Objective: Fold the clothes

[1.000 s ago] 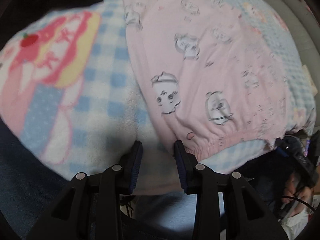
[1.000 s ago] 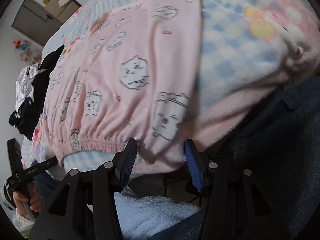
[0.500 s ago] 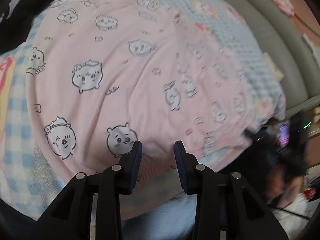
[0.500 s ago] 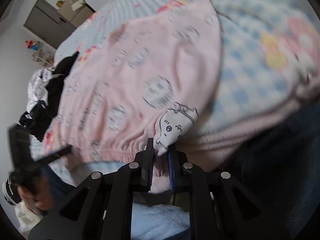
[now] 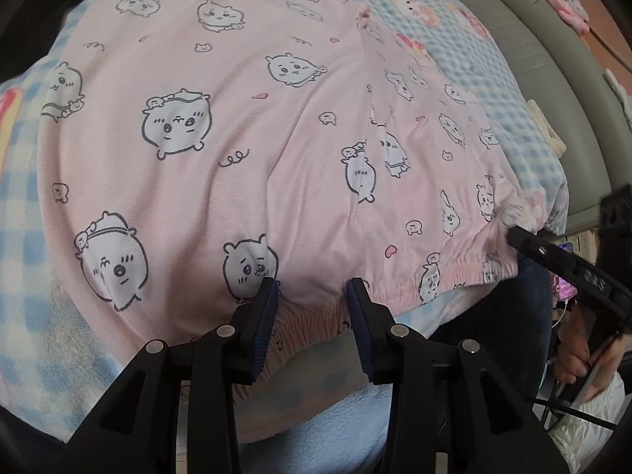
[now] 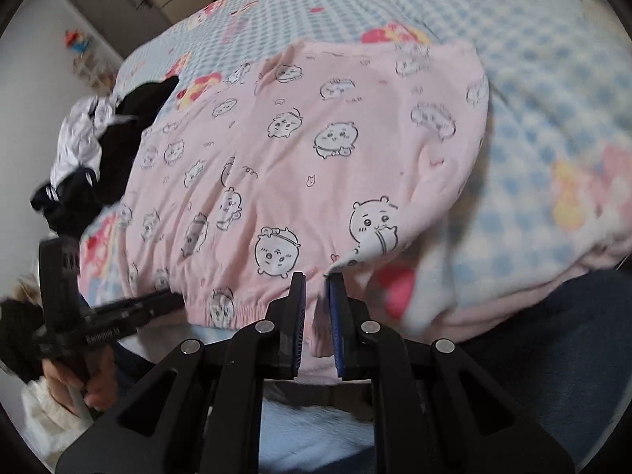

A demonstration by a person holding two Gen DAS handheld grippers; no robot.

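Right gripper [image 6: 316, 280] clamped on pink shorts' [image 6: 300, 166] waistband, left gripper [image 5: 312, 288] agape there; legs pointing away.

Dark clothes pile [image 6: 91, 166] crowding far left, blanket [image 6: 553, 126] open at right

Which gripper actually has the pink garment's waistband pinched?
The right gripper: nearly shut on the pink garment hem. The left gripper stands wide open at the waistband.
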